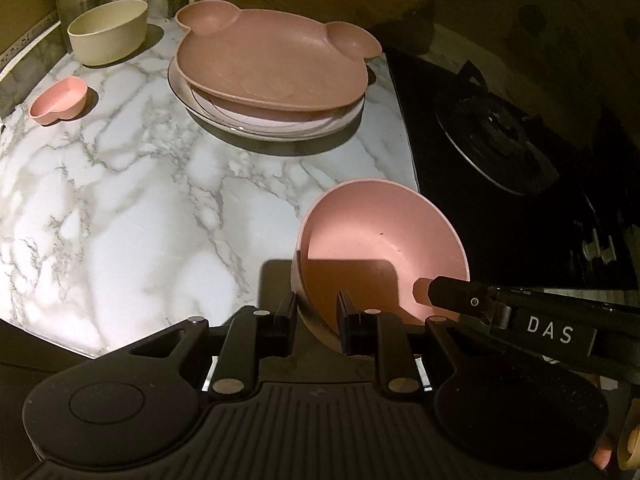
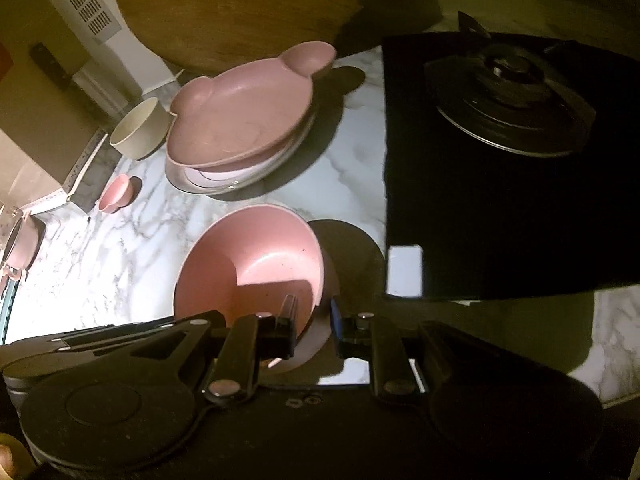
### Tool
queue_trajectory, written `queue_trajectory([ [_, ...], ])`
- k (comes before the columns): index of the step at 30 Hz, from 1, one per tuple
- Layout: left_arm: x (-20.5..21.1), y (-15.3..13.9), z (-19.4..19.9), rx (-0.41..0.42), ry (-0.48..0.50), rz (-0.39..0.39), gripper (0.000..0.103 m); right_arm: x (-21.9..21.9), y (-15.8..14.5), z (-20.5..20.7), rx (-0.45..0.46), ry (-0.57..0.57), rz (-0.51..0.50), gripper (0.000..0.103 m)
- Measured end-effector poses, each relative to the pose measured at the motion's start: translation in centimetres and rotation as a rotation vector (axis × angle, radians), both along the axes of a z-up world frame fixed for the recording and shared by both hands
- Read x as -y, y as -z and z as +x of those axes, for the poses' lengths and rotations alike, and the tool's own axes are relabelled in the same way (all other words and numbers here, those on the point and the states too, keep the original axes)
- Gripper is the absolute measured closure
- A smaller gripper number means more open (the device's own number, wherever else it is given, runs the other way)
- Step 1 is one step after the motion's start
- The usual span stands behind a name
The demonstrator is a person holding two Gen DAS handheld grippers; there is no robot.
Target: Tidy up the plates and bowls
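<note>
Two plates are already stacked under the bear plate; the pink bowl is clamped at its rim by both the left gripper and the right gripper, while the cream bowl and heart dish are left loose.

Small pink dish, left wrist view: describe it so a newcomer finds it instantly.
Start at the marble counter and look to its far left edge, in front of the cream bowl. The small pink dish sits there alone: heart-shaped, and the smallest piece on the counter.

Two wrist fisheyes, angled steeply down, close over shared marble counter, stove
</note>
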State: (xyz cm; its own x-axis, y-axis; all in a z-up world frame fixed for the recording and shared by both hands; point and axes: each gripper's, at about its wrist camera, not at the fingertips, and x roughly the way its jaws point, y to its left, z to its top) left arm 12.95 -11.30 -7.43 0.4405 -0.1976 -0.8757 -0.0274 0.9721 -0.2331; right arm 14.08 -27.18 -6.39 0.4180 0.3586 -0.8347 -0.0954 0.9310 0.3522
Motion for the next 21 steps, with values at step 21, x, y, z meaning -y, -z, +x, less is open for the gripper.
queue_trajectory([
  [21,-0.40,-0.15,-0.56,0.006,0.011,0.018,0.083,0.39,-0.09,-0.40,0.006,0.009,-0.007,0.072],
])
